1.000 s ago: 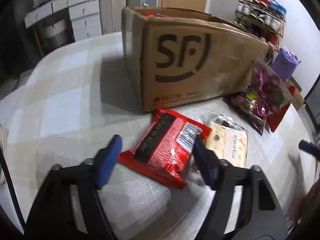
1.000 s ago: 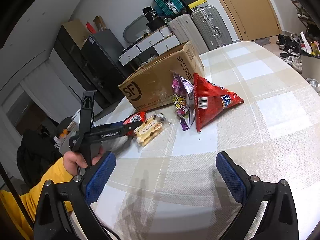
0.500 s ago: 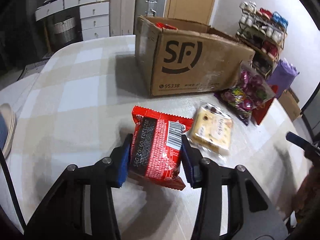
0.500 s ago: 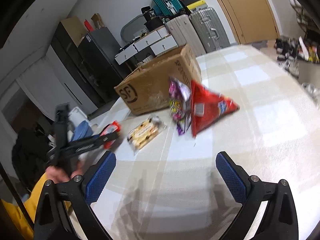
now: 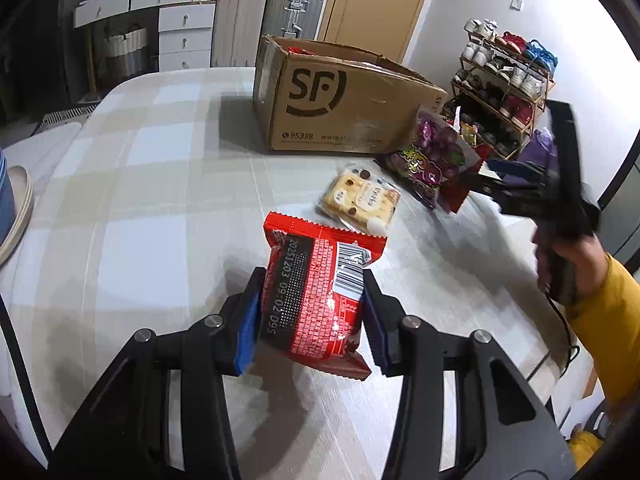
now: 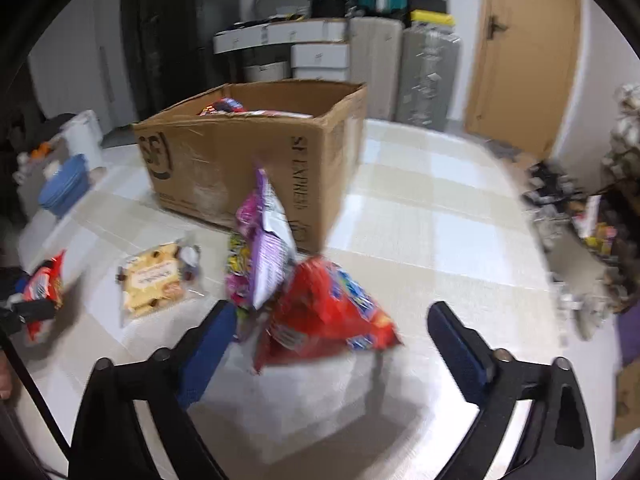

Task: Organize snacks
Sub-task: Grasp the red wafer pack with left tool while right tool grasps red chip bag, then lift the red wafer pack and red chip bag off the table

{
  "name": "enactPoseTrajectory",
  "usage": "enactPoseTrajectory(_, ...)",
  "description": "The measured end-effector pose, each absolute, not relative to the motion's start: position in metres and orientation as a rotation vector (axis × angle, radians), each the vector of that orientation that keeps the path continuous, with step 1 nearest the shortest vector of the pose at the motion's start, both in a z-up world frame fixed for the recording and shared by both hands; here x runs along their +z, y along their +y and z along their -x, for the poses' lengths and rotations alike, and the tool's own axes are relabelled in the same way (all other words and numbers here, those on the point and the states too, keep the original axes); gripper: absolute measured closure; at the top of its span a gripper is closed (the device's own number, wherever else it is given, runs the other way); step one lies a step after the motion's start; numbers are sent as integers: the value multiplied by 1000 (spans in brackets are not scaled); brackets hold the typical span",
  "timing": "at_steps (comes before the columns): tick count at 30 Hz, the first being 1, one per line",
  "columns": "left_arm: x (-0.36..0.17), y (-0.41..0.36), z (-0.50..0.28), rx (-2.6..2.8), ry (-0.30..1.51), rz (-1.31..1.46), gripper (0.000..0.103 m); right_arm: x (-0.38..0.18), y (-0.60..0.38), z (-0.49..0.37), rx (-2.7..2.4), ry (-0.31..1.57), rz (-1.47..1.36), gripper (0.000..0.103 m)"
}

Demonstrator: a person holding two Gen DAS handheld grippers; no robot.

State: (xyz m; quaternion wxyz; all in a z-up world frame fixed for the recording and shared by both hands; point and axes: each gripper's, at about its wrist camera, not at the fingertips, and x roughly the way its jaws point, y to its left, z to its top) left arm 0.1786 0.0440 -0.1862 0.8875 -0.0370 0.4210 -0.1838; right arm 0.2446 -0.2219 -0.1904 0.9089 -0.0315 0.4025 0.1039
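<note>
Checked cloth in beige and white covers the table (image 5: 152,184), w/ an open cardboard box (image 5: 340,100) marked SF standing near the far side, some snack packs already visible inside it from the right wrist view. Room behind: white drawers (image 5: 184,32), hard-shell suitcases (image 5: 294,10), a wooden door (image 5: 376,4), and a shoe rack (image 5: 504,80) off to the right of the box. Left gripper (image 5: 312,316) is clamped on the red snack pack (image 5: 316,296), blue pads pressing both long sides, pack's far end sticking out past the fingertips w/ barcode and date print facing up; it sits lifted a bit off the cloth, shadow underneath. Just beyond it lies a clear-wrapped biscuit pack (image 5: 362,200) flat on the table, apart from the red one. Purple candy bag (image 6: 260,256) leans upright by the box corner, a red triangular chip bag (image 6: 324,316) touching it on the near side. Right gripper (image 6: 332,344) has its jaws wide, just been closing in some, nothing pinched; chip bag lies between the fingers but the pads aren't on it, left pad near the purple bag's lower edge. Right wrist view is blurred. Person's yellow sleeve (image 5: 608,320) shows at the left view's right edge, behind the right gripper's handle.
</note>
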Motion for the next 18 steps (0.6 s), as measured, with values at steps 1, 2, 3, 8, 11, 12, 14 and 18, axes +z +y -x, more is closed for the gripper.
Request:
enactPoseTrajectory(1,-186,45,-175,-381,877,84,61,-194,-224,-250,224,845,55,27)
enactPoseTrajectory(2,-187,47,-173,-381,882,89,61,-198,-226,-256,242,871,35,28)
enactPoseTrajectory(3,-189,48,-172,-376,883,94,61,-199,-227,-256,246,872,31,31)
enactPoseTrajectory(8,-191,56,-169,-365,894,129,61,-199,-232,-249,276,883,-15,50)
enactPoseTrajectory(11,-192,56,-169,-361,901,130,61,-200,-226,-238,276,876,16,53)
enactPoseTrajectory(12,-191,56,-168,-364,902,130,61,-201,-224,-234,279,875,12,53)
enactPoseTrajectory(14,-189,55,-166,-367,898,130,61,-201,-225,-227,283,874,-8,54)
enactPoseTrajectory(18,-183,54,-160,-370,888,128,61,-197,-232,-211,289,858,-87,56)
